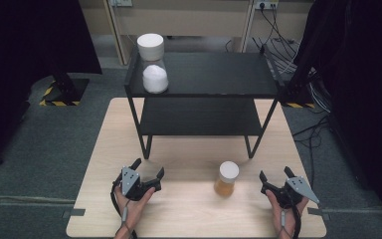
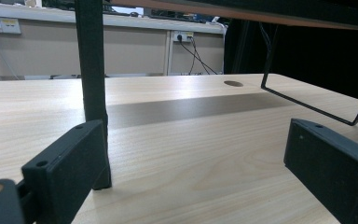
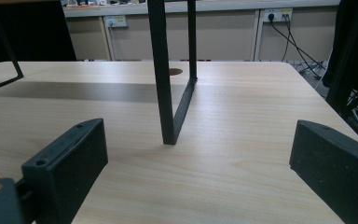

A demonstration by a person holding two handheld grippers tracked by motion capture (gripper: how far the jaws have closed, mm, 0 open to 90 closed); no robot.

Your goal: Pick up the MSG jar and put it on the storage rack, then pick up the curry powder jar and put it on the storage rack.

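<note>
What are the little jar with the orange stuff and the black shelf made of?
The little jar looks like clear glass or plastic, since its amber contents show through, with a matte white lid, likely plastic. The black shelf looks like painted metal: thin, straight legs, dull finish.

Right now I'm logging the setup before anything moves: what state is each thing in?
Small jar: upright on the table, lid on, amber contents, not held.
Tall jar: upright on the rack's top shelf, lid on, part full of white powder.
Rack: standing on the table, lower shelf bare.
Left gripper: open, holding nothing.
Right gripper: open, holding nothing.
</note>
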